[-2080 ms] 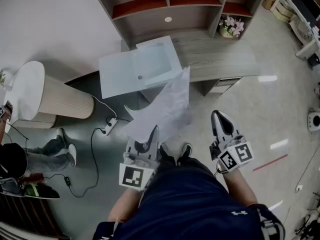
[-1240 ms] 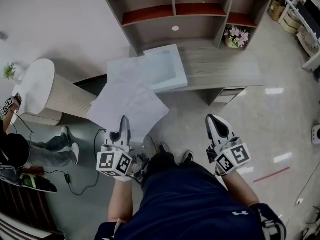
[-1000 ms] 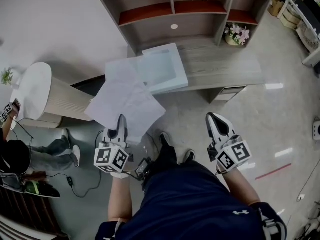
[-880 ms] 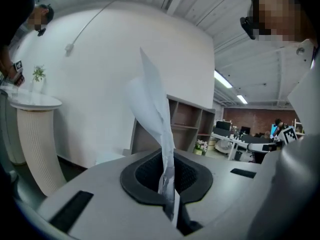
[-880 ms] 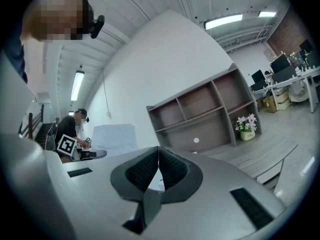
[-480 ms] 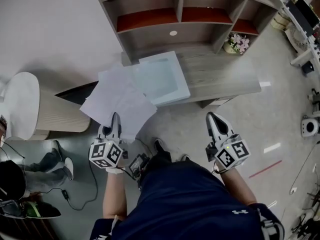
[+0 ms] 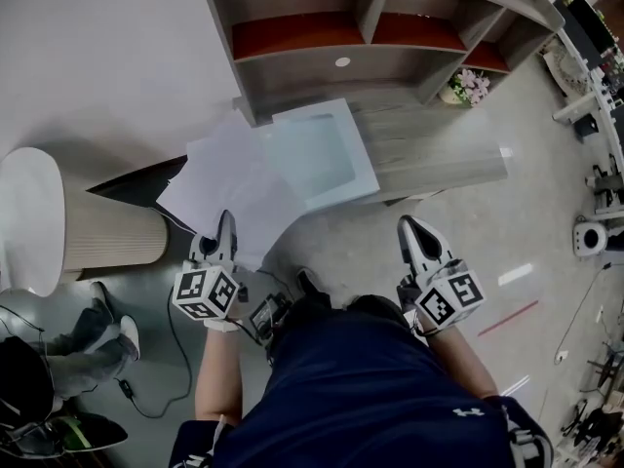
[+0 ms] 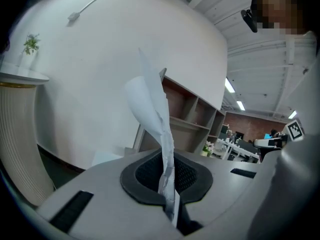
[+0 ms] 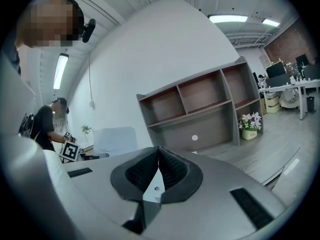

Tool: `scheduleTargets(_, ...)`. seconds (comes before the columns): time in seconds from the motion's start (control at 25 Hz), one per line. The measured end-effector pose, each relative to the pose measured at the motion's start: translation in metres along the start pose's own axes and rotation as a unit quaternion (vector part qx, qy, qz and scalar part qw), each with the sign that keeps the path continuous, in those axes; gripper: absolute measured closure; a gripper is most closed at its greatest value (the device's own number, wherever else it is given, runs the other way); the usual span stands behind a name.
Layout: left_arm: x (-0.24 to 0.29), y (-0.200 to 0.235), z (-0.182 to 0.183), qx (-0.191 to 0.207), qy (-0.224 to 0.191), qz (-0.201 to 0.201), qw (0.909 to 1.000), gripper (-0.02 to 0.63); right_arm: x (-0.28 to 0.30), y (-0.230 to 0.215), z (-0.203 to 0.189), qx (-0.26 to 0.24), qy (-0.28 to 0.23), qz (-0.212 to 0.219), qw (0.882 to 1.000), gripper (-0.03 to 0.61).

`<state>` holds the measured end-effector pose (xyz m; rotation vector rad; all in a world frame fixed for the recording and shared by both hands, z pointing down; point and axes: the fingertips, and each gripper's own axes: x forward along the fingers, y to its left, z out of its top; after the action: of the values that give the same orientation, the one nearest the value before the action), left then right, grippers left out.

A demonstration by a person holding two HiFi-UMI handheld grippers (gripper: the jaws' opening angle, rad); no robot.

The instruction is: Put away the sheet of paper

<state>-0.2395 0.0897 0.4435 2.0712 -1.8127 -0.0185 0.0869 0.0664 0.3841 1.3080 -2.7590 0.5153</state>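
The white sheet of paper (image 7: 232, 185) hangs out flat ahead of my left gripper (image 7: 224, 226), which is shut on its near edge. The sheet's far corner overlaps a pale translucent folder (image 7: 317, 154) lying on the grey wooden desk (image 7: 444, 149). In the left gripper view the paper (image 8: 152, 109) rises crumpled and edge-on from between the closed pads of the left gripper (image 8: 167, 176). My right gripper (image 7: 409, 230) hovers over the floor in front of the desk, apart from the paper. In its own view the right gripper (image 9: 159, 153) has its tips together with nothing in them.
A shelf unit (image 7: 380, 27) with red-lined compartments stands behind the desk, with a flower pot (image 7: 470, 86) at its right end. A ribbed white round stand (image 7: 68, 227) is at the left. Cables (image 7: 175, 300) trail on the floor. Another person (image 7: 39, 378) is at lower left.
My left gripper has swung from the middle to the left with the sheet, which went from hanging crumpled to spreading flat. The right gripper has barely moved.
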Motion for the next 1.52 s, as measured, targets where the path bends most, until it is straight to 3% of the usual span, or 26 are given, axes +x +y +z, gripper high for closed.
scheduleTargets(0.4, 0.009, 0.021, -0.007, -0.007, 0.016, -0.014, 0.9998, 0.598, 0.027, 0.018, -0.008, 0.008, 0.009, 0.0, 1.0, 0.565)
scheduleTargets(0.68, 0.031, 0.023, -0.017, -0.021, 0.04, -0.028, 0.9986, 0.598, 0.045, 0.0, -0.012, 0.0, 0.011, -0.002, 1.0, 0.565)
scheduleTargets(1.12, 0.104, 0.025, -0.042, -0.052, 0.11, -0.041, 0.9917, 0.598, 0.117, -0.053, -0.019, -0.014, 0.034, 0.037, 0.999, 0.565)
scheduleTargets(1.36, 0.145, 0.032, -0.066, -0.05, 0.167, -0.044, 0.9837, 0.598, 0.16, -0.088, -0.027, -0.016, 0.064, 0.056, 0.996, 0.565)
scheduleTargets(1.52, 0.165, 0.041, -0.083, -0.078, 0.199, -0.051, 0.9755, 0.598, 0.183, -0.11, -0.031, -0.005, 0.08, 0.067, 0.995, 0.565)
